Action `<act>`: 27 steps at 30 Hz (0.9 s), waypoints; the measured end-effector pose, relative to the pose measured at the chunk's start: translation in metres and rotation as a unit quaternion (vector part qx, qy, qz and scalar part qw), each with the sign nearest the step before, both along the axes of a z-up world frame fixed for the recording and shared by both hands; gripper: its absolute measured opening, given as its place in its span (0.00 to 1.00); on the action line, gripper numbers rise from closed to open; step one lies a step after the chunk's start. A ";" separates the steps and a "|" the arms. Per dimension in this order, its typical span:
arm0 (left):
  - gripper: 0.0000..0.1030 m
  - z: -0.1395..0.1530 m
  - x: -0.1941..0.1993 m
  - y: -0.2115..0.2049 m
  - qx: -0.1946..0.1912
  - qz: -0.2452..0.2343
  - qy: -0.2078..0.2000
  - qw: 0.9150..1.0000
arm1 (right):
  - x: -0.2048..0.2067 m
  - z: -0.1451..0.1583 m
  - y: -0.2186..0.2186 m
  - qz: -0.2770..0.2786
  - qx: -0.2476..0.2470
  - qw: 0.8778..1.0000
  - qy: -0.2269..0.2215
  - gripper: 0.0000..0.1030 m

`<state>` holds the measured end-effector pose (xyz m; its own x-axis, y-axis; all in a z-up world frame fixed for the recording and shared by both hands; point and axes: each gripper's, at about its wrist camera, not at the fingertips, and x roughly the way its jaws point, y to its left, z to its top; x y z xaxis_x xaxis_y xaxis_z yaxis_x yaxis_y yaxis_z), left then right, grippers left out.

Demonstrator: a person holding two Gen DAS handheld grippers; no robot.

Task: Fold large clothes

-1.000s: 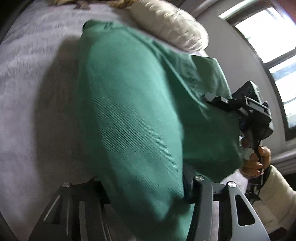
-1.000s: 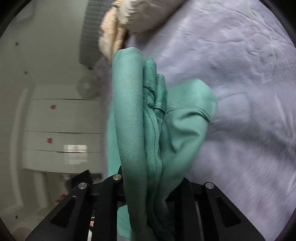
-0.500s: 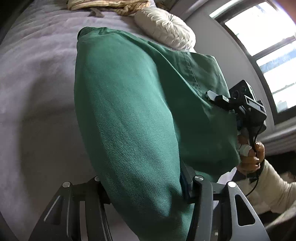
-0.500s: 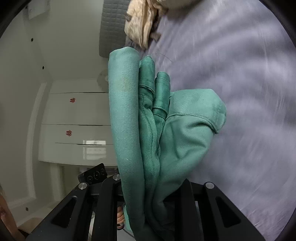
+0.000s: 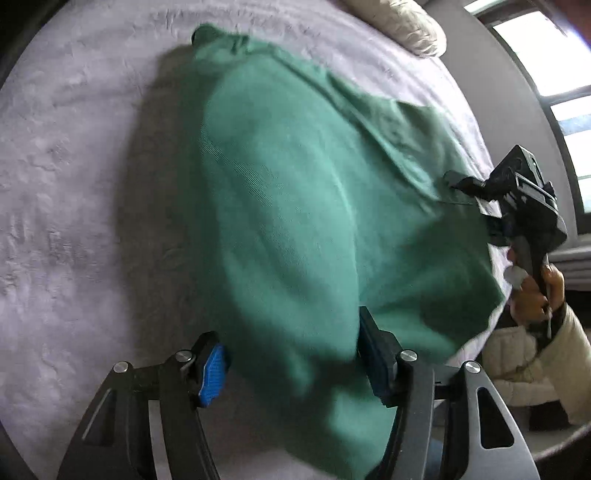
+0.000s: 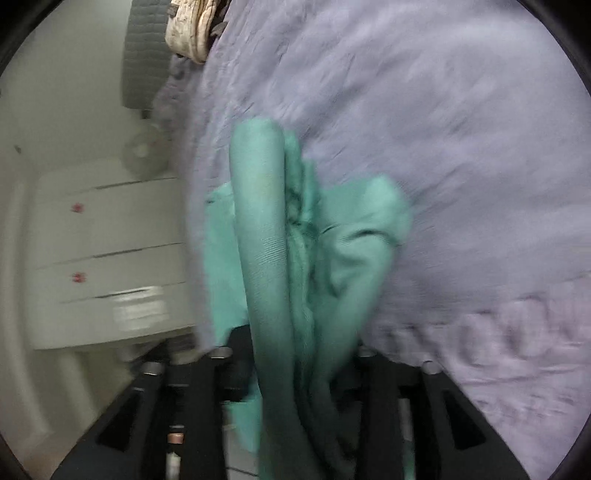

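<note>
A large green garment lies spread over a lilac bedspread. My left gripper has its jaws wide apart, a blue pad bare on the left, with a fold of the garment lying loosely between them. My right gripper is shut on a bunched edge of the green garment, with several folds standing up between its fingers. It also shows in the left wrist view at the garment's right edge, held by a hand.
A cream cushion lies at the bed's far end. Windows are to the right. A white drawer unit and a grey headboard stand beside the bed. A beige cloth lies near the headboard.
My left gripper has opened and let the green fold go; the garment has dropped flatter onto the bed. My right gripper has moved down toward the bedspread, still holding its bunch.
</note>
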<state>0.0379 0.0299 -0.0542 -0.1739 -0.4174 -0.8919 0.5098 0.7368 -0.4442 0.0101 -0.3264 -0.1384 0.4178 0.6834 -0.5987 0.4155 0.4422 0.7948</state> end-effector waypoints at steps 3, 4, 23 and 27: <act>0.60 0.019 0.000 0.012 -0.004 -0.012 -0.015 1.000 | -0.007 0.029 -0.019 -0.003 -0.082 0.997 0.000 0.66; 0.61 0.026 0.005 0.014 -0.007 -0.011 -0.032 0.999 | -0.008 0.038 -0.028 -0.008 -0.095 0.995 -0.008 0.66; 0.74 -0.030 0.033 -0.047 0.051 0.043 -0.126 0.990 | -0.036 -0.009 -0.056 -0.058 -0.020 0.998 0.005 0.43; 0.74 -0.031 0.034 -0.044 0.049 0.043 -0.120 0.991 | -0.047 -0.018 -0.065 -0.070 0.031 0.997 0.001 0.82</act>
<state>0.0715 -0.0137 -0.0853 0.0804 -0.3303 -0.9404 0.5256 0.8157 -0.2416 -0.0373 -0.3919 -0.1567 0.5102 0.6544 -0.5581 0.4706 0.3307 0.8180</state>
